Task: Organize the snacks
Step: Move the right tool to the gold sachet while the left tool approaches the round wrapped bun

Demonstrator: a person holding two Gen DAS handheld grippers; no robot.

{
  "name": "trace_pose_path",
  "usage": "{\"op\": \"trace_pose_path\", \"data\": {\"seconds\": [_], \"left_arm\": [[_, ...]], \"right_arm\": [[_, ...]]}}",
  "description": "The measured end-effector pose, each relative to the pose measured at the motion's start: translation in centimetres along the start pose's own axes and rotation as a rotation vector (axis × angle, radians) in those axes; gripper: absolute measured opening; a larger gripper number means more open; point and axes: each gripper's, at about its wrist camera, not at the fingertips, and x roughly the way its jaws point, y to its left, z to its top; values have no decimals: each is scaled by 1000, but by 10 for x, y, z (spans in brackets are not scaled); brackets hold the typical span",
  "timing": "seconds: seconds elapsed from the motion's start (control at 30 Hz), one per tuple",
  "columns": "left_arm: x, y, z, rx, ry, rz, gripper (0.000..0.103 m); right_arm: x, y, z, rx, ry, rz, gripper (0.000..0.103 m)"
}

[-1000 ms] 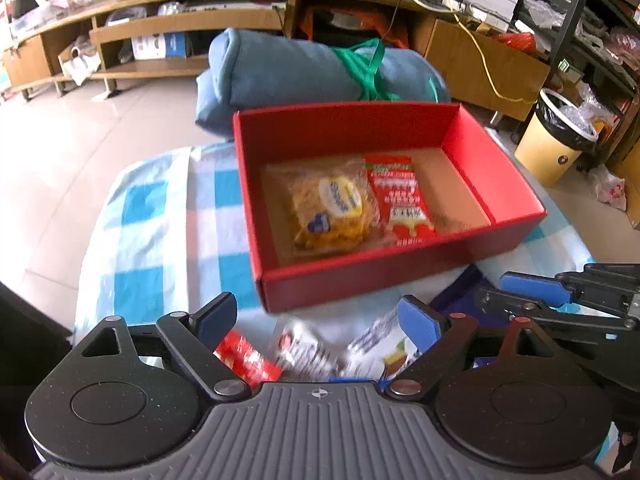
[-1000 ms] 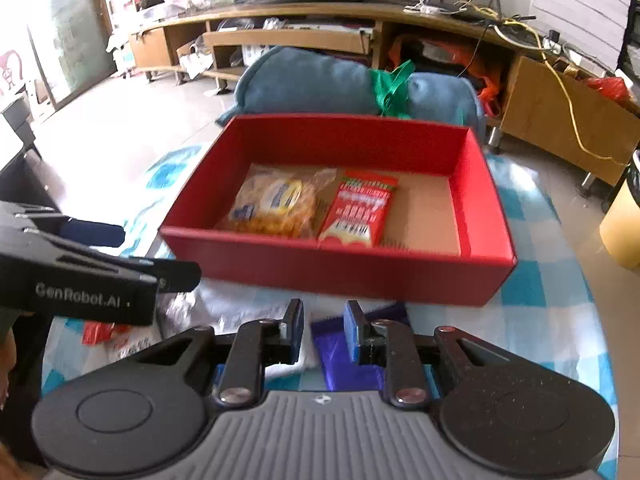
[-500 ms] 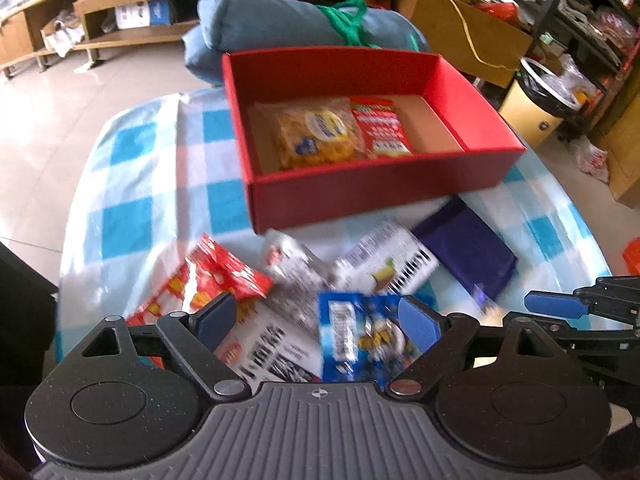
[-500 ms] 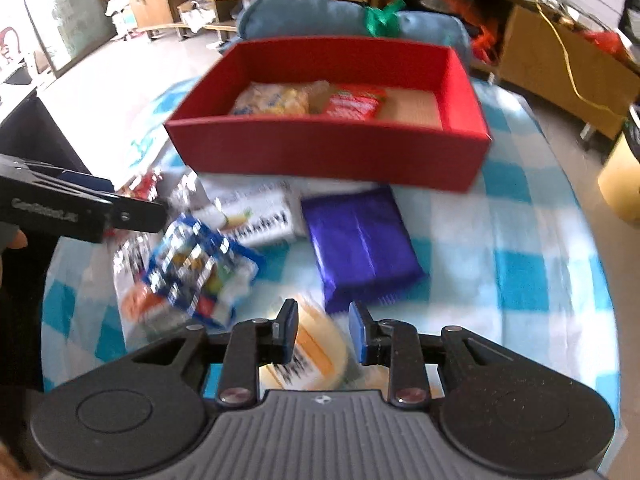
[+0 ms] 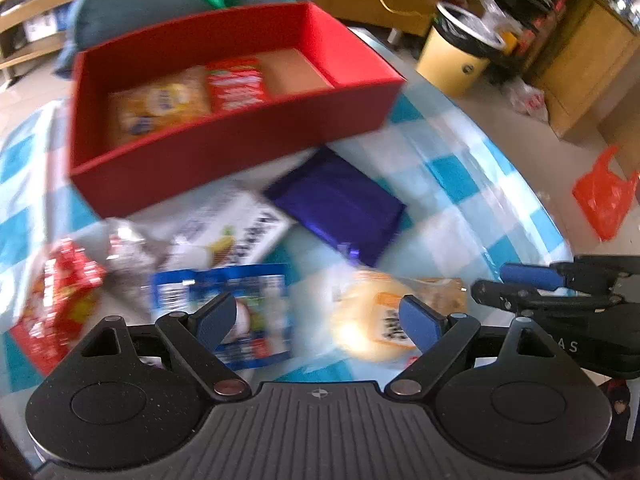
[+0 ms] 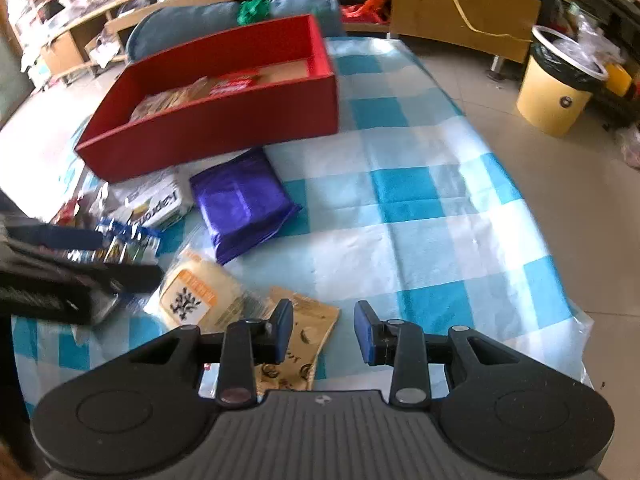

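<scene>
Inside the red box [image 6: 224,128] at the tabletop's far edge lie only two packets, while six snacks [image 6: 240,204] wait along the near edge, both grippers [image 5: 316,320] [image 6: 323,330] released and empty.

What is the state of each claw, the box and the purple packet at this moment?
Left claw: open, holding nothing.
Right claw: open, holding nothing.
Red cardboard box: lidless, two snack packets inside.
Flat purple foil packet: lying on checked cloth, outside box.
</scene>
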Motion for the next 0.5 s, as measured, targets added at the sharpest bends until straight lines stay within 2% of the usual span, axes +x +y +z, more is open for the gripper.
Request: {"op": "trace_pose_path", "data": {"seconds": [0.3,0.43,0.5], "left_arm": [[39,-31,2,25,85,-6,94],[54,-32,-2,23,126,-8,97],[54,-32,-6,45,120,1,96]], "right_arm": [[1,-18,1,46,-4,-17,30],[0,-25,2,67,-5,-23,30],[1,-26,2,70,-4,-24,30]]}}
